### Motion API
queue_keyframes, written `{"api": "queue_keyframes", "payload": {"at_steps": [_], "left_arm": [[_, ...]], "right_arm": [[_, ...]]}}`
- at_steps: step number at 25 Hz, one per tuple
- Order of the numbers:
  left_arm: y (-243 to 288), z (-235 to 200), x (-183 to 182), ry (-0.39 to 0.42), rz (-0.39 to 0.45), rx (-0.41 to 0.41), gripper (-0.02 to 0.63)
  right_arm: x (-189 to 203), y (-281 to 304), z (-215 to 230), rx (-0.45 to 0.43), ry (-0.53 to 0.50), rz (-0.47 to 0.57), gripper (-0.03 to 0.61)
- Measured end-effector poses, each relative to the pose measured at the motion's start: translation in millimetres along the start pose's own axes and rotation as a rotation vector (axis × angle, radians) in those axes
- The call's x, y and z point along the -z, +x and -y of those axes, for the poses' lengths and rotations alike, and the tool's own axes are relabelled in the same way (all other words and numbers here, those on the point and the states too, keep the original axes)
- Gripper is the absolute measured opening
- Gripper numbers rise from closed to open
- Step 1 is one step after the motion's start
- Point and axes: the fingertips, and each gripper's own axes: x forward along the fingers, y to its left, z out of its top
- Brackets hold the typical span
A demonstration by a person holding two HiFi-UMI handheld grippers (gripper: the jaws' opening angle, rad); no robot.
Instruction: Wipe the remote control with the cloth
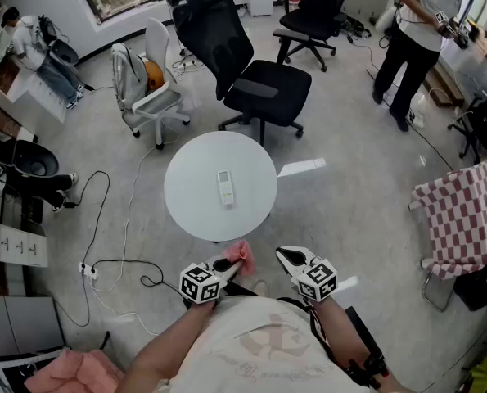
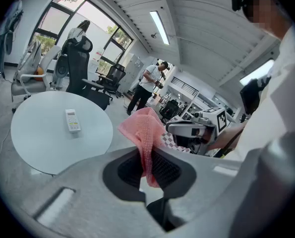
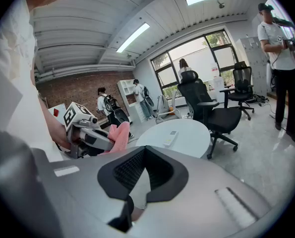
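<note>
1. Round white table [image 1: 190, 207] lies open from the near rim, its top bare around the remote control [image 1: 226, 187] at centre.
2. Left gripper [image 1: 229, 264], pink cloth [image 1: 240, 252] leading, and right gripper [image 1: 287, 257] hang just short of that rim, open floor beneath.
3. Black office chair [image 1: 255, 76] crowds the far rim; white chair [image 1: 149, 97] stands far-left.
4. Cables [image 1: 116, 260] loop across floor at left; checked drape [image 1: 464, 211] stands well apart, right.

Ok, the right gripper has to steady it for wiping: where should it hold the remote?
Probably across its long side edges, coming down from above at the near end: the remote lies flat on the table, pointing away from you.
</note>
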Motion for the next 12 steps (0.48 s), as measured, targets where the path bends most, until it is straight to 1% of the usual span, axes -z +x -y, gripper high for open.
{"api": "queue_keyframes", "payload": {"at_steps": [3,5,9,12], "left_arm": [[-19,14,22,-0.026,-0.013,0.0,0.018],[-29,21,31,-0.036,-0.006,-0.01,0.018],[-35,36,26,-0.003,0.043,-0.018,0.018],[-44,37,27,0.01,0.072,-0.042,0.018]], "right_arm": [[13,-5,-29,-0.009,0.019,-0.013,0.008],[16,-9,-45,-0.022,0.021,-0.015,0.008],[14,-16,-54,-0.041,-0.023,-0.015,0.008],[12,-17,-58,-0.045,-0.056,-0.011,0.008]]}}
